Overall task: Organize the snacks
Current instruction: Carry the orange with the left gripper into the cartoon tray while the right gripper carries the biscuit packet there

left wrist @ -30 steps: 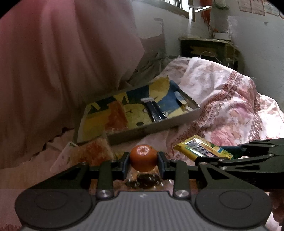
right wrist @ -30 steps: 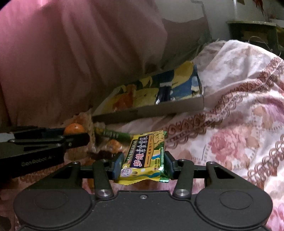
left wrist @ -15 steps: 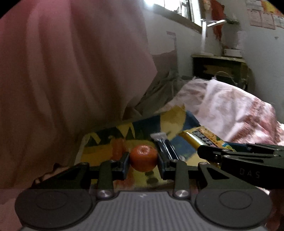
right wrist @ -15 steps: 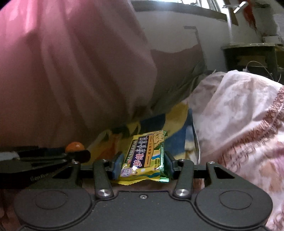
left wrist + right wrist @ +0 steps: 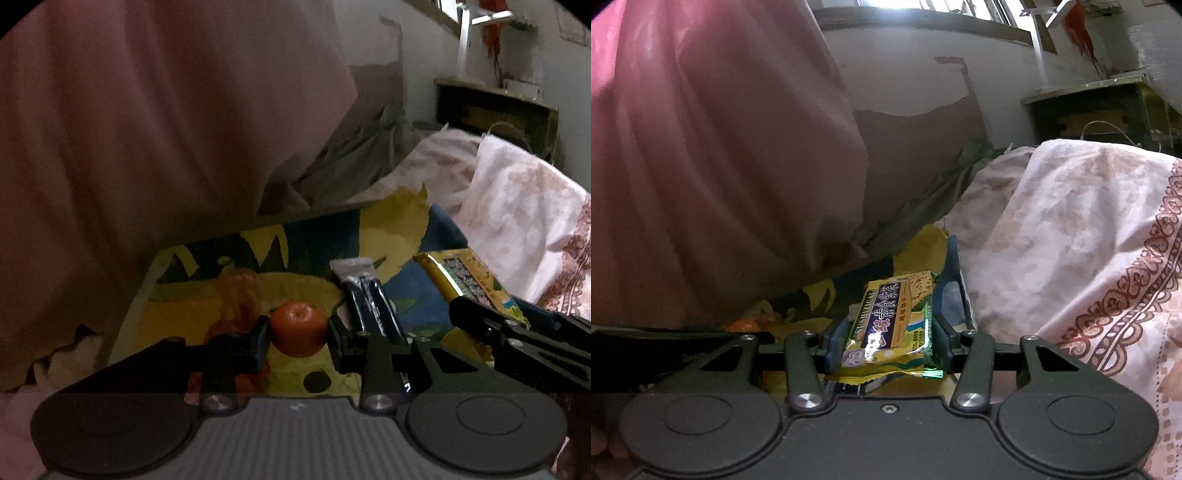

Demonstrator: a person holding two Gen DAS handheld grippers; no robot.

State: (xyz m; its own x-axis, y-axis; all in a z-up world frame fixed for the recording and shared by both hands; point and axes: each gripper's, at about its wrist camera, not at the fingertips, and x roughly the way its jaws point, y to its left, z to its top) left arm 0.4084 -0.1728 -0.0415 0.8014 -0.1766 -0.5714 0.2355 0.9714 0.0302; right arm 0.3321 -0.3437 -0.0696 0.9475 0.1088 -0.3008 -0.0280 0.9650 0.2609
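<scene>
My left gripper (image 5: pixel 298 328) is shut on a small orange mandarin (image 5: pixel 298 326), held over the shallow yellow-and-blue patterned box (image 5: pixel 221 314). A dark blue snack packet (image 5: pixel 369 302) lies inside that box. My right gripper (image 5: pixel 889 332) is shut on a yellow snack packet (image 5: pixel 894 321) with dark lettering, over the box's right end (image 5: pixel 955 266). In the left wrist view the same yellow packet (image 5: pixel 469 280) shows at the right with the right gripper's black arm (image 5: pixel 517 339) under it. The left gripper's arm (image 5: pixel 665 354) and the mandarin (image 5: pixel 744 325) show at the left of the right wrist view.
A pink curtain (image 5: pixel 147 129) hangs close on the left. A floral quilt (image 5: pixel 1071 258) is bunched up on the right beside the box. Behind stand a peeling wall (image 5: pixel 923 92) and a dark wooden desk (image 5: pixel 495 110).
Both grippers moved forward from the bedding to above the box, carrying the mandarin and the yellow packet. Loose snacks on the bed dropped out of view. Both grips stayed as they were.
</scene>
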